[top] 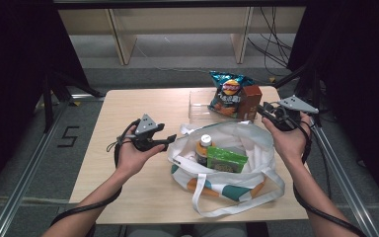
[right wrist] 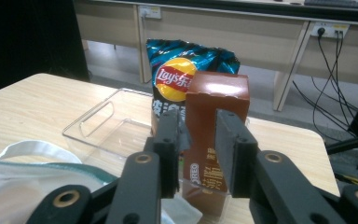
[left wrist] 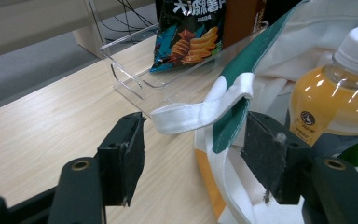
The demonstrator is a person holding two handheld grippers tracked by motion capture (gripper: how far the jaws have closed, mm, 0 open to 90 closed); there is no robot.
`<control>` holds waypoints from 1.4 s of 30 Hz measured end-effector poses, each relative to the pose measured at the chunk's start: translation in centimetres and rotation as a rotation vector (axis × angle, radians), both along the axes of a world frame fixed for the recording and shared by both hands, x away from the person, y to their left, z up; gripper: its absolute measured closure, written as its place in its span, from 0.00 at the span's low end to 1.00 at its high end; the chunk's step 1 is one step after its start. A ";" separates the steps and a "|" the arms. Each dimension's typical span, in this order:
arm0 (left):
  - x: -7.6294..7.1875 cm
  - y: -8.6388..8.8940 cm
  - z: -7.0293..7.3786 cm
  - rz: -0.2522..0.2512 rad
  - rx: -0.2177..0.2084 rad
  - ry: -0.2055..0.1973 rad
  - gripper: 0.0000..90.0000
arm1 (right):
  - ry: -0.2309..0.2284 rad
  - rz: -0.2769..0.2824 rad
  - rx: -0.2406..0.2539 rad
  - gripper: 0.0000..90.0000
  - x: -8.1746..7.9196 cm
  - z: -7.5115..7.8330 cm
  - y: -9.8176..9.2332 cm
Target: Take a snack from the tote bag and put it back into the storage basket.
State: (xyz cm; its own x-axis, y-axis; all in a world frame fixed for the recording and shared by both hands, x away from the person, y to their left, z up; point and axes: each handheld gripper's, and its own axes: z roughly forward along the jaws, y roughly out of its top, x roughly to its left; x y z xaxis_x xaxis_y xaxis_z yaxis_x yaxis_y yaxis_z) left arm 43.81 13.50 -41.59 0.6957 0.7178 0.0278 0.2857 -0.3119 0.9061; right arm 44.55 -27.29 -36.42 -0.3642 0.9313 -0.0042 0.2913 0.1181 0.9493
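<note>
A white tote bag with green and orange patches (top: pixel 256 143) lies open mid-table, holding an orange-drink bottle (top: pixel 204 148) and a green packet (top: pixel 225 160). My left gripper (top: pixel 167 140) is open at the bag's left rim; in the left gripper view the white handle (left wrist: pixel 200 114) hangs between the jaws with neither pad touching it, and the bottle (left wrist: pixel 335 102) is just to the right. My right gripper (top: pixel 262 109) is open and points at a brown Oreo box (right wrist: pixel 216 100), which stands just beyond its tips. A Lay's chip bag (right wrist: pixel 177 70) leans behind the box.
A clear plastic tray (top: pixel 197 106) sits at the table's back, with the chip bag (top: pixel 228 91) and brown box (top: pixel 250 101) at its right end. Bare wood stretches left of the bag. Metal rails flank the table; cables trail on the floor behind.
</note>
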 end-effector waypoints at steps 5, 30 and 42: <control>0.0 0.1 0.0 0.001 -0.003 0.002 0.42 | 0.005 0.028 -0.017 0.84 -0.8 -0.4 -0.2; 0.0 0.2 -0.4 -0.003 -0.002 0.015 0.42 | 0.042 0.146 0.051 0.78 -5.2 -1.6 0.4; 0.0 0.2 -0.7 -0.007 0.000 0.021 0.42 | 0.065 0.222 0.058 0.75 -6.4 -2.5 0.4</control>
